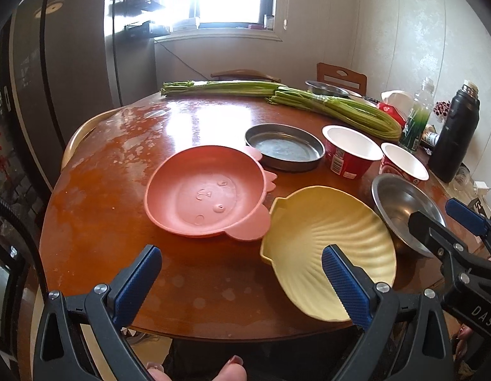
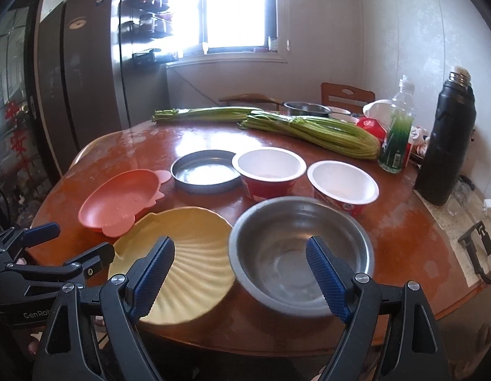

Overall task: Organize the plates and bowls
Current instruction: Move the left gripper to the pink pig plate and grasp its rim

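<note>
Both the left gripper (image 1: 242, 281) and right gripper (image 2: 240, 274) are held agape, nothing grasped, near the yellow shell plate (image 1: 328, 247) and steel bowl (image 2: 301, 250).

Pink plate (image 1: 207, 198) with embossed face; yellow plate (image 1: 321, 231) ribbed like a shell; 2 red-and-white cups (image 2: 269, 173).

A round, glossy reddish-brown wooden table (image 2: 188, 146) fills the middle of both views, its finish worn pale at the left. At lower centre sit a yellow shell-shaped plate (image 2: 188, 247) and a steel bowl (image 2: 286, 247) — just beside each other. A pink animal-faced plate (image 1: 201, 197) lies left of centre; behind it a shallow metal pan (image 1: 283, 149) and two red paper bowls (image 2: 267, 171). Green stalk bundles (image 2: 309, 130) cross the upper middle; a black flask (image 2: 445, 146) stands at right.
</note>
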Demonstrator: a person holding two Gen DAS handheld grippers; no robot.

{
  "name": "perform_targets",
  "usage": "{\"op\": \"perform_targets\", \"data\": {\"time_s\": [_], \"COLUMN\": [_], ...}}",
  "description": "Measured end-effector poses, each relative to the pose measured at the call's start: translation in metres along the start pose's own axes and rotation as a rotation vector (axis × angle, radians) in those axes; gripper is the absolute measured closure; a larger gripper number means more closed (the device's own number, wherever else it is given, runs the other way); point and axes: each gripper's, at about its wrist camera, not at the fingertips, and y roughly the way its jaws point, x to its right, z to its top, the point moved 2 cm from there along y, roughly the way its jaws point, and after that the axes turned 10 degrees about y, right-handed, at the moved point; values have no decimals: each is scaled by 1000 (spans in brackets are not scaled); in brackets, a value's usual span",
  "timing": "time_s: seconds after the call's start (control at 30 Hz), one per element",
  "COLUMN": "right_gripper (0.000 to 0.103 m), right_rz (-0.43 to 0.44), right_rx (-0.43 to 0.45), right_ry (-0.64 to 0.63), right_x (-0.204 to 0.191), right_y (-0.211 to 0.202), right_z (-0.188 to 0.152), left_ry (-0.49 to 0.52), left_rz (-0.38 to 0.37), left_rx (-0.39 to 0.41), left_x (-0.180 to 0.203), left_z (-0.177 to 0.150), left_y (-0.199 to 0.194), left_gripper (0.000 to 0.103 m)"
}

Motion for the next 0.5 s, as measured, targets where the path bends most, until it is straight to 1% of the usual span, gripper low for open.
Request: {"op": "perform_targets", "data": {"time_s": [0.07,0.13,0.23,0.33,0.4,0.5], "right_gripper": [17,17,17,17,17,17], "right_rz": [19,56,87,101,105,131], "right_rx": [-7,-31,-58,-95,-130,-196], "right_ry": [-20,-32,-53,-91,-115,-115], "right_x": [-12,-24,-40,-57,-66,-76], "right_y": [8,19,35,53,67,88], "right_z": [7,14,21,27,27,27], "left_ry": [-54,-94,-124,-173,-201,-220], "left_rz": [12,5,14,-3,-7,-5], "left_rx": [8,10,-6,-32,-49,-70], "left_x": [-18,-35,-56,-75,-86,-97], "left_z": [0,0,-2,-6,-7,-6], "left_y": [-1,-1,4,14,21,32], "left_gripper": [2,2,2,2,2,2]}}
